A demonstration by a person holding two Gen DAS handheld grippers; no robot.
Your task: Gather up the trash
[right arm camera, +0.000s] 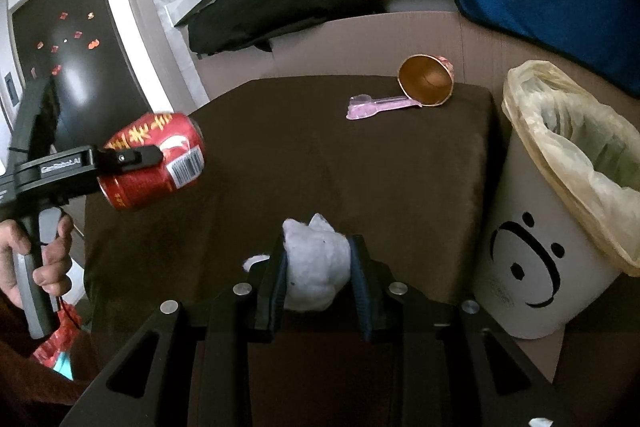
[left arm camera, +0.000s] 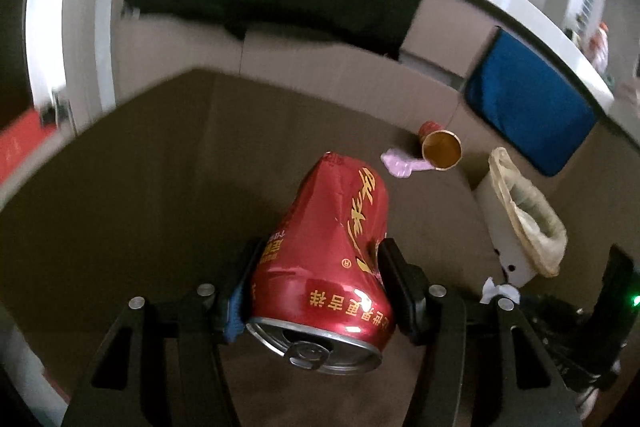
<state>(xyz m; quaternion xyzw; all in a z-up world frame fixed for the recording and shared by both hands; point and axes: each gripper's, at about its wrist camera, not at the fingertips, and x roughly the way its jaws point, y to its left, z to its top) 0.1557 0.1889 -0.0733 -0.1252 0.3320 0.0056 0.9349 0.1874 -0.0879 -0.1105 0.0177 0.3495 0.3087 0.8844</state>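
The left tool [left arm camera: 320,283] is clamped on a dented red aluminium drink can with gold lettering [left arm camera: 328,247], one finger pressed into each side of the can, whose pull-tab end points back toward the camera and whose crushed end sticks out past the fingertips. In the right wrist view that can [right arm camera: 156,159] hangs in the air above the left edge of the dark brown tabletop [right arm camera: 280,155], with the person's left hand [right arm camera: 44,259] on the tool's handle. The right tool [right arm camera: 318,263] is closed on a crumpled white tissue wad [right arm camera: 314,263], which fills the gap between its fingers, low over the near edge of the tabletop. At the tabletop's far right corner a paper cup with a gold lining [right arm camera: 427,86] lies on its side, mouth toward the camera, touching a pink plastic wrapper [right arm camera: 376,107] lying flat beside it. Just right of the tabletop stands a white trash bin with a smiley face and a yellowish bag liner [right arm camera: 532,267], its mouth open.
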